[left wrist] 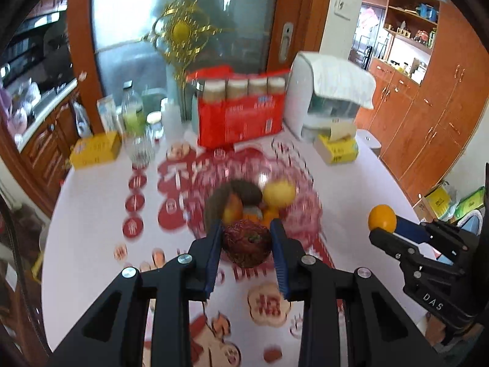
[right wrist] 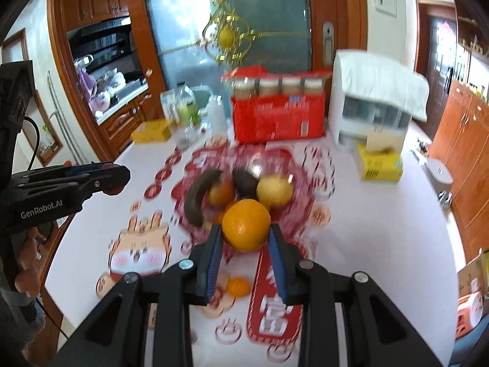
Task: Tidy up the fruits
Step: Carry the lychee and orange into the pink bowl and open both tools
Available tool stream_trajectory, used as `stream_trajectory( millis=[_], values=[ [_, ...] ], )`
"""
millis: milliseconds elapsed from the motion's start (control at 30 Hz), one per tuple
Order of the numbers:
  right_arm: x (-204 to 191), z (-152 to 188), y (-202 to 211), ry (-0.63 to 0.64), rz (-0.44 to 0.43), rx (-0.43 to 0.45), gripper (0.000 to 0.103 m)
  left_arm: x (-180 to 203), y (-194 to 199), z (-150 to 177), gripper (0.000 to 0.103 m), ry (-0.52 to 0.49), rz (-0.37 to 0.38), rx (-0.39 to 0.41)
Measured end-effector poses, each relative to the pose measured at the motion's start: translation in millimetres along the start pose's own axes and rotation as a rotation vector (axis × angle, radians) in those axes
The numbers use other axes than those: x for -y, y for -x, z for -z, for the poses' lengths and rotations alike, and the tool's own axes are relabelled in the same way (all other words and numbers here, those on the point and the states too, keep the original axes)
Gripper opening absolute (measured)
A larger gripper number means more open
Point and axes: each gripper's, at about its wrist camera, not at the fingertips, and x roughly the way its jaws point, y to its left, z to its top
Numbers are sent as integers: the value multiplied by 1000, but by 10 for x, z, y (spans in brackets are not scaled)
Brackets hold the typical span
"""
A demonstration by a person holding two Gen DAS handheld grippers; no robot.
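Observation:
My left gripper (left wrist: 246, 235) is shut on a dark red spiky fruit (left wrist: 247, 241) and holds it above the near rim of a clear glass bowl (left wrist: 302, 211). The bowl holds a brown banana (right wrist: 200, 195), a dark avocado (right wrist: 244, 182), a yellow apple (right wrist: 275, 190) and a red-yellow fruit (right wrist: 221, 192). My right gripper (right wrist: 244, 238) is shut on an orange (right wrist: 246, 224) just in front of the bowl (right wrist: 301, 197); it also shows at the right of the left wrist view (left wrist: 382, 217). A small tangerine (right wrist: 237, 287) lies on the table below the right gripper.
The white table (left wrist: 91, 214) carries red decals. At the back stand a red carton of jars (left wrist: 241, 107), a white appliance (left wrist: 330, 98), yellow boxes (left wrist: 94, 150) (left wrist: 337, 148) and bottles (left wrist: 133, 113). Wooden cabinets (left wrist: 428, 107) stand to the right.

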Motion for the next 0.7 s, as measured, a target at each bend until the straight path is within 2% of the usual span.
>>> stream_trajectory(
  millis=[167, 300, 433, 700],
  values=[
    [55, -437, -82, -3, 29, 43, 30, 12, -131, -447, 30, -40, 5, 41],
    [96, -605, -343, -24, 47, 26, 31, -22, -430, -652, 30, -48, 19, 18],
    [158, -599, -664, -57, 58, -14, 31, -49, -818, -703, 30, -47, 30, -30],
    [282, -313, -1351, -125, 81, -141, 31, -53, -1614, -485, 30, -59, 50, -146]
  ],
)
